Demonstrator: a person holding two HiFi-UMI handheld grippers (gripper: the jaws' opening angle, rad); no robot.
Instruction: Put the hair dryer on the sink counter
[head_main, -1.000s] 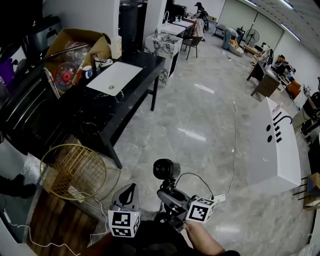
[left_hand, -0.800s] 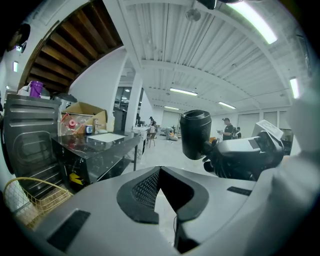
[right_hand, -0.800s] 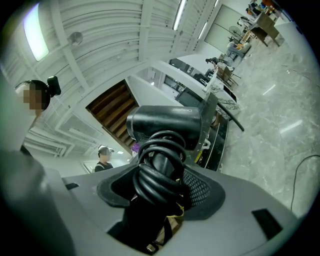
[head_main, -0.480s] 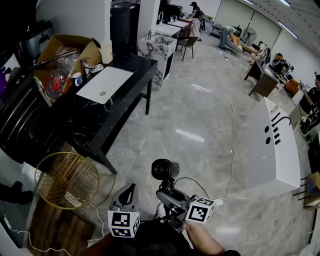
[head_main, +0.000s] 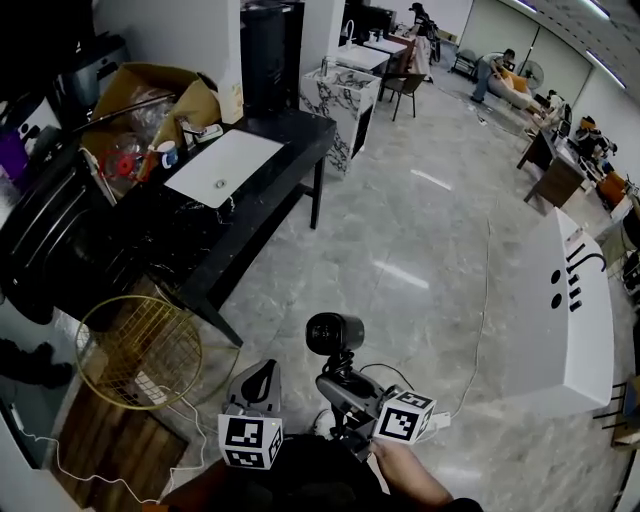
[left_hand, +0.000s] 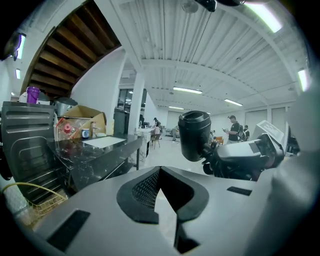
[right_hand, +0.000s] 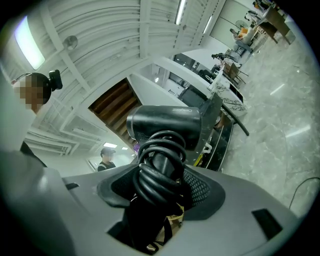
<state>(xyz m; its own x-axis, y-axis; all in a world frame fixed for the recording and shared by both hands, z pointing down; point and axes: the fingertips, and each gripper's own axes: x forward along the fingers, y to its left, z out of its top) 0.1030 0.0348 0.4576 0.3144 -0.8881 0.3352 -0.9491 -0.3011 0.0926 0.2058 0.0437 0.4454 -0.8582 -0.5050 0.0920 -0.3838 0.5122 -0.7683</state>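
Hair dryer (right_hand: 165, 125) upright in right tool (right_hand: 159, 192).

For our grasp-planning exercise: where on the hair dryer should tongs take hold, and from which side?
The hair dryer's handle, approached from its butt end, as the right tongs do here: it is a narrow shaft, padded by the coiled cord, while the barrel crosswise above is much thicker.

black hair dryer (head_main: 334, 333), black marbled counter (head_main: 292, 130), gold wire basket (head_main: 140, 297)
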